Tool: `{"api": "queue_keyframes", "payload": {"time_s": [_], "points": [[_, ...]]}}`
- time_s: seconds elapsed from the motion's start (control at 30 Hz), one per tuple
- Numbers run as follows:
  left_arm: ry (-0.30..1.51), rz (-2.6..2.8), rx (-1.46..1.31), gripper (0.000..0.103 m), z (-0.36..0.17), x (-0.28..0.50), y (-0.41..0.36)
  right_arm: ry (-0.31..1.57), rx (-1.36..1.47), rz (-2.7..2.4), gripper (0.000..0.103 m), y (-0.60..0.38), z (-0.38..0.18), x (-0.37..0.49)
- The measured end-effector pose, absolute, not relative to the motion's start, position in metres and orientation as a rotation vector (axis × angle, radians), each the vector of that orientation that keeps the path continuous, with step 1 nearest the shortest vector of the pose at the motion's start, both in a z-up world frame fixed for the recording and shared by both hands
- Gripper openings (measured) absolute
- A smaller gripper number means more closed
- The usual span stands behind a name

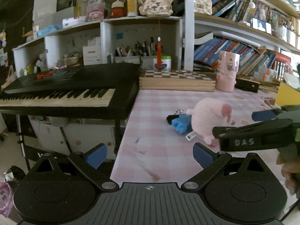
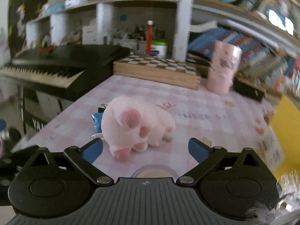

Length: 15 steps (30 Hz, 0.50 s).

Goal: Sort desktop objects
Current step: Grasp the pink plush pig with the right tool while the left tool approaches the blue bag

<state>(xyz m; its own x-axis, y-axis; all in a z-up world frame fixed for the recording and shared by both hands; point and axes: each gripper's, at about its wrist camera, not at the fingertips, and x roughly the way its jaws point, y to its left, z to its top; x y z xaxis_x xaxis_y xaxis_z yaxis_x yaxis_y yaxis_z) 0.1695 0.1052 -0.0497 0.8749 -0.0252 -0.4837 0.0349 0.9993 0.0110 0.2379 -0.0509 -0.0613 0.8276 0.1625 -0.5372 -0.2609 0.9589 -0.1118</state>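
The pink checked tabletop (image 2: 215,101) carries everything the task concerns, and by size the count runs: one wooden chessboard box (image 2: 155,69) at the back, one tall pink printed cup (image 2: 222,69) beside it, one soft pink plush pig toy (image 2: 136,125) lying on its side near the front, one blue crumpled plastic item (image 1: 180,124) just behind the plush, and one black binder clip (image 1: 173,116) touching that blue piece. A black electronic keyboard with white keys (image 1: 63,91) stands off the tabletop's left edge.

The right gripper (image 2: 144,150) is lined up on the plush with its blue-padded fingers (image 2: 92,151) spread wide and nothing between them; the toy sits just ahead, slightly left of centre. The left gripper (image 1: 150,155) hangs over bare cloth, its fingers likewise wide apart and empty, with the plush ahead and to its right.

The step in hand looks like a grasp of the plush by the right gripper. To do it well, shift a little left so the round body, not the small feet, centres between the fingers, come down until the pads straddle the widest part, and close gently since the stuffing will give. Keep the left finger clear of the blue piece and the clip so neither is dragged along
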Motion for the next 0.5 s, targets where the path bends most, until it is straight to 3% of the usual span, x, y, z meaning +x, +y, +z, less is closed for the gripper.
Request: {"api": "queue_keyframes", "payload": {"time_s": [0.23,0.37,0.5], "points": [[0.508,-0.02,0.018,0.099,-0.05,0.174,0.111,0.507,-0.522,0.332,0.102,-0.018,-0.076,0.254],[0.51,-0.019,0.01,0.099,-0.05,0.178,0.111,0.529,-0.558,0.313,0.102,-0.014,-0.085,0.268],[0.514,-0.03,0.028,0.099,-0.049,0.183,0.108,0.519,-0.548,0.302,0.091,-0.017,-0.087,0.276]]}}
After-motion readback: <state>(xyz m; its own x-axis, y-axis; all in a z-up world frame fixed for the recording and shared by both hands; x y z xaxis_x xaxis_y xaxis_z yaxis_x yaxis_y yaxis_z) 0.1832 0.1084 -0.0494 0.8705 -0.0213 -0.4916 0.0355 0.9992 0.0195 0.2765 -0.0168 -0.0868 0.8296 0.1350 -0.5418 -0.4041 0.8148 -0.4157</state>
